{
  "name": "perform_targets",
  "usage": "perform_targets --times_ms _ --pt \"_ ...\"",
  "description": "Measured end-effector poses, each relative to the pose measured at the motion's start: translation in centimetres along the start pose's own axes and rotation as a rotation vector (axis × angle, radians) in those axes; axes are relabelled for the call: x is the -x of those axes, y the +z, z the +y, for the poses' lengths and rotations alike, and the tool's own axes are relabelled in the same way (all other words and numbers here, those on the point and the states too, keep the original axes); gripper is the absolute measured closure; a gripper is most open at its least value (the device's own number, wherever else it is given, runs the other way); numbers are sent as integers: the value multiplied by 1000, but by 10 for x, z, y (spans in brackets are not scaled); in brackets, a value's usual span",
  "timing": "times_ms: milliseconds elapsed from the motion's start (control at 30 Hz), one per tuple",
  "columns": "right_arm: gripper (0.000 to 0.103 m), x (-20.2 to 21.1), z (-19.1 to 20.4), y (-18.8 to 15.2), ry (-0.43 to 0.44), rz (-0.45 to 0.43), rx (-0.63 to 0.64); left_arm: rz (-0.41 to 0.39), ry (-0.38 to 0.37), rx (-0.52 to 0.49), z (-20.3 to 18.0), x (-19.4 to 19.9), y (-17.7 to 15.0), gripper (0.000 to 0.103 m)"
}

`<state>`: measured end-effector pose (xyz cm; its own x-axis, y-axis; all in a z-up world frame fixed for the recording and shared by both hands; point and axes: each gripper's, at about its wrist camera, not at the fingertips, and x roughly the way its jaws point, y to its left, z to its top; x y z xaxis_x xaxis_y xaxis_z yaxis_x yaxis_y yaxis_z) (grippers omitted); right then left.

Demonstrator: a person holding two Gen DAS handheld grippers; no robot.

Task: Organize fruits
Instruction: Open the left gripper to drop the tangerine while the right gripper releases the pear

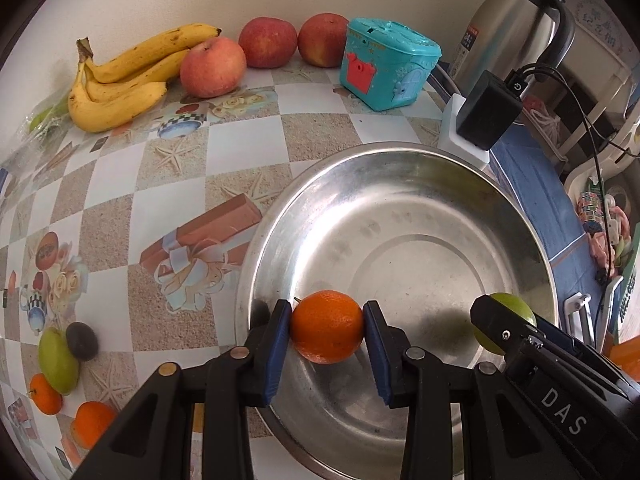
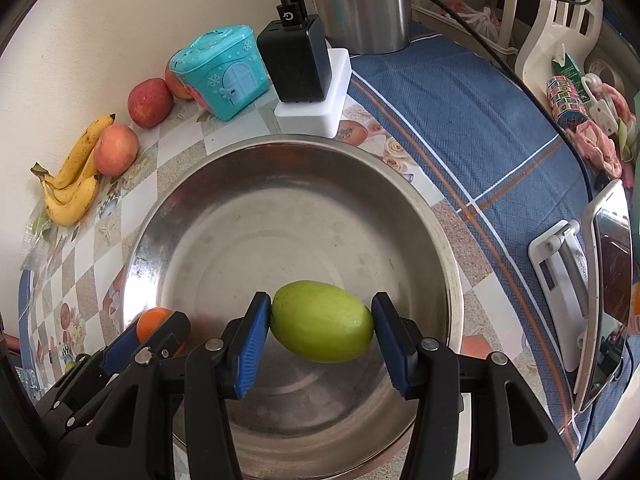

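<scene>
My left gripper (image 1: 327, 330) is shut on an orange (image 1: 326, 332) and holds it over the near left part of a large steel bowl (image 1: 460, 168). My right gripper (image 2: 322, 326) is shut on a green fruit (image 2: 322, 326) over the same bowl (image 2: 444, 232). The bowl holds nothing else. The green fruit also shows in the left wrist view (image 1: 516, 304), and the orange in the right wrist view (image 2: 154, 320). Bananas (image 1: 120, 80) and three apples (image 1: 212, 66) lie by the wall. Two oranges (image 1: 90, 420), a green fruit (image 1: 58, 358) and a dark fruit (image 1: 82, 340) lie at the left.
A teal toy house box (image 1: 386, 64) and a black charger on a white block (image 1: 486, 110) stand behind the bowl. A steel kettle (image 1: 516, 24) is at the back right. A blue cloth (image 2: 460, 100) and a phone on a stand (image 2: 608, 280) are to the right.
</scene>
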<state>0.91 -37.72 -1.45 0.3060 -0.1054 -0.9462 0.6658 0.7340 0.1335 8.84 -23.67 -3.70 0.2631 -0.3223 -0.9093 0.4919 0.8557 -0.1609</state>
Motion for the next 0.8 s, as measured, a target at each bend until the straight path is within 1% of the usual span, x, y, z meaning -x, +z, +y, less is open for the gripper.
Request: perform_targets --times_ms 133,167,233,333,433,567,800 --pt "49 0 1 -1 -6 2 3 2 -6 8 2 2 0 62" --pt "49 0 1 -1 -7 2 5 3 -7 10 3 3 0 59" --pt "49 0 1 -1 -9 3 7 1 -6 14 4 5 1 56" --pt "49 0 1 -1 -5 6 5 0 -12 15 4 8 2 55" --pt "49 2 0 -1 -6 3 8 -2 -17 22 5 13 2 55" --pt "47 11 1 0 1 -27 19 -15 -19 35 9 23 5 55" --pt "46 22 6 -1 27 -54 29 -32 3 81 26 40 8 55"
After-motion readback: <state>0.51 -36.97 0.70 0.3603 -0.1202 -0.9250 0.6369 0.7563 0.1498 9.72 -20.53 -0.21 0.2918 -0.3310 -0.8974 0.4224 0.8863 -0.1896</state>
